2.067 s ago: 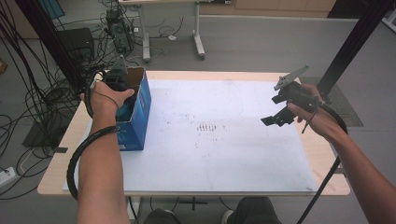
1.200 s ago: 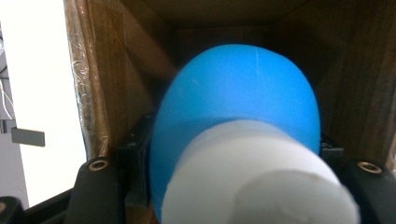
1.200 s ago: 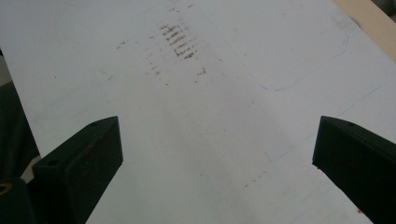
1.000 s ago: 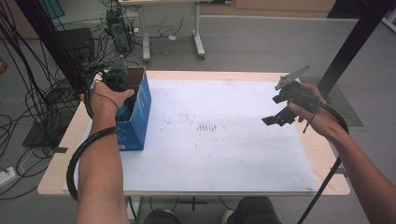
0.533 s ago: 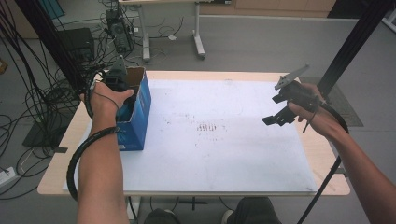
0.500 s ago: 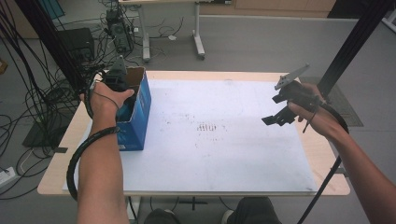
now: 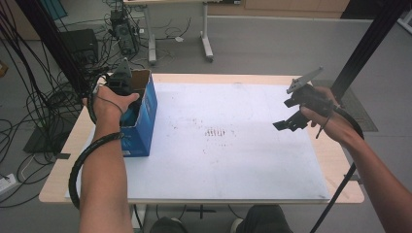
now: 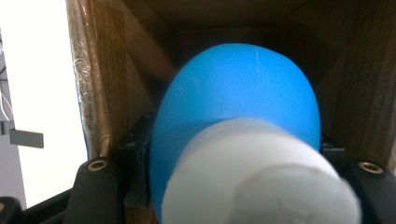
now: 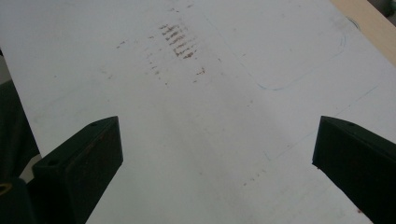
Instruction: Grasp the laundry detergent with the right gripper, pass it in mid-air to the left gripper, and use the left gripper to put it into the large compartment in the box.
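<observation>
Left gripper view: blue bottle [image 8: 238,102] (white cap nearest) — base pointing into box [image 8: 107,79].

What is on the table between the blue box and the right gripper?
No object: between the blue box and the right gripper lies bare white sheet with brownish smudges, seen in the high view.
</observation>
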